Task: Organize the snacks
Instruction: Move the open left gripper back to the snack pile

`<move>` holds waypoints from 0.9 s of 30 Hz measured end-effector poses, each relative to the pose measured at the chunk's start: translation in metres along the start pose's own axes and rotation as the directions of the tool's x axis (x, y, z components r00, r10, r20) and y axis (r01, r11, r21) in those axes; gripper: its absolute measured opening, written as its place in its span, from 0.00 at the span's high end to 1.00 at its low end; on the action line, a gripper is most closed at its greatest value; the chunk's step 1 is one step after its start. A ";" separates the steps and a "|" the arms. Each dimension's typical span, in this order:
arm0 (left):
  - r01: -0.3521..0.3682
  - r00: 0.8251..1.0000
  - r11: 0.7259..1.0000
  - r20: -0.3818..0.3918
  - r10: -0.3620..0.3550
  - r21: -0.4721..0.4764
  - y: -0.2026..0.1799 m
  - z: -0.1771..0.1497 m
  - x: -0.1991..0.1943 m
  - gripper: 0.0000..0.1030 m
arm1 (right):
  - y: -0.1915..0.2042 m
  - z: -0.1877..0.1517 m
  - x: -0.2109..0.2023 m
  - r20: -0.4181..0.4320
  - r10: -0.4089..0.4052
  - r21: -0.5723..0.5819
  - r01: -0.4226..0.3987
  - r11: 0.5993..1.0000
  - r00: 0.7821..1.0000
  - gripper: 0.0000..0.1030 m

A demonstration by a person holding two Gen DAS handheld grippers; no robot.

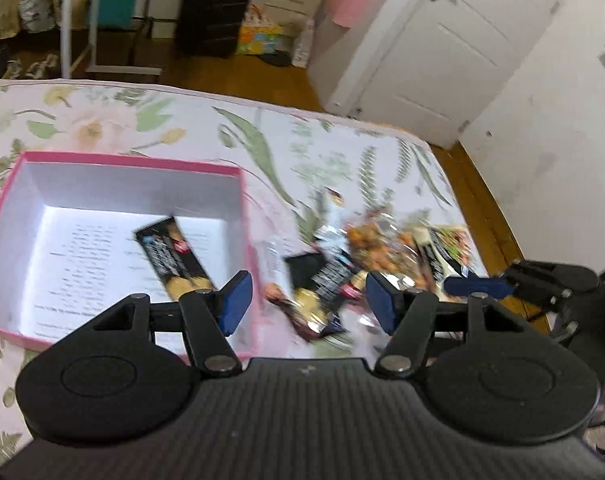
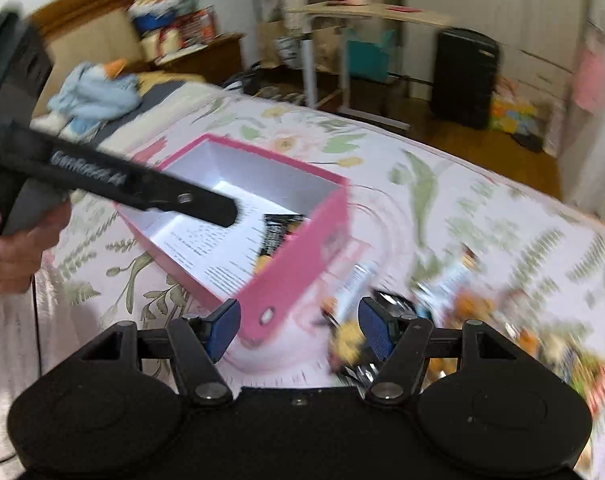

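A pink box (image 1: 134, 160) with a white inside sits on the floral bed; one black snack bar (image 1: 174, 258) lies in it on a printed sheet. To its right is a loose pile of snack packets (image 1: 382, 252). My left gripper (image 1: 308, 304) hovers open above the box's right wall and the nearest black packet (image 1: 318, 292), holding nothing. In the right wrist view my right gripper (image 2: 298, 328) stands open over the pink box's (image 2: 294, 280) near corner, with the blurred pile of packets (image 2: 462, 308) to its right. A hand (image 2: 18, 256) holds the left gripper there.
The floral bedsheet (image 1: 262, 136) ends at the bed's far and right edges above a wooden floor (image 1: 486, 200). A white door (image 1: 434, 52), a black suitcase (image 1: 216, 12) and a white-legged table (image 2: 342, 12) stand beyond. A blue plush toy (image 2: 94, 92) lies at the bed's head.
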State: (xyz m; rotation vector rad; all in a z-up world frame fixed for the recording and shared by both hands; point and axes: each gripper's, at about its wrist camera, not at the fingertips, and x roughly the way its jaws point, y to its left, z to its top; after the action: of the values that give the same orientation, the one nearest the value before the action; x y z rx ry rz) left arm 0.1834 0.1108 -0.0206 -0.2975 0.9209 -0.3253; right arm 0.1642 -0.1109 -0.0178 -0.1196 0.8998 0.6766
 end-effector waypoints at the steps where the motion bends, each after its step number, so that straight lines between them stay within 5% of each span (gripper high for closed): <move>1: -0.003 1.000 1.000 -0.005 0.003 0.011 -0.009 0.000 -0.001 0.40 | -0.009 -0.005 -0.015 0.011 -0.001 0.041 0.000 0.999 1.000 0.32; 8: -0.030 0.998 0.995 -0.045 0.034 0.095 -0.076 -0.013 0.014 0.40 | -0.059 -0.034 -0.049 -0.003 -0.104 0.236 0.102 0.966 0.995 0.32; 15: -0.034 0.982 0.998 -0.189 0.022 -0.060 -0.101 -0.052 0.082 0.40 | -0.132 -0.091 -0.049 -0.046 -0.156 0.523 0.157 0.838 0.987 0.32; 17: -0.054 0.978 0.996 -0.207 0.038 -0.073 -0.108 -0.064 0.100 0.40 | -0.151 -0.111 -0.043 -0.051 -0.168 0.585 0.166 0.794 0.984 0.32; 24: -0.103 0.975 0.981 -0.211 0.067 -0.166 -0.125 -0.090 0.163 0.40 | -0.223 -0.180 -0.005 -0.088 -0.240 0.814 0.208 0.543 0.967 0.31; 27: -0.180 0.969 0.959 -0.208 0.134 -0.221 -0.123 -0.097 0.188 0.40 | -0.234 -0.200 0.011 -0.072 -0.254 0.875 0.184 0.448 0.965 0.31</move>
State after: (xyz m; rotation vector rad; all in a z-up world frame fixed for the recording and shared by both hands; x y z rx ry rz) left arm 0.1921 -0.0869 -0.1643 -0.4162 1.1694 -0.0955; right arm 0.1706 -0.3638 -0.1937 0.7243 1.0487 -0.1097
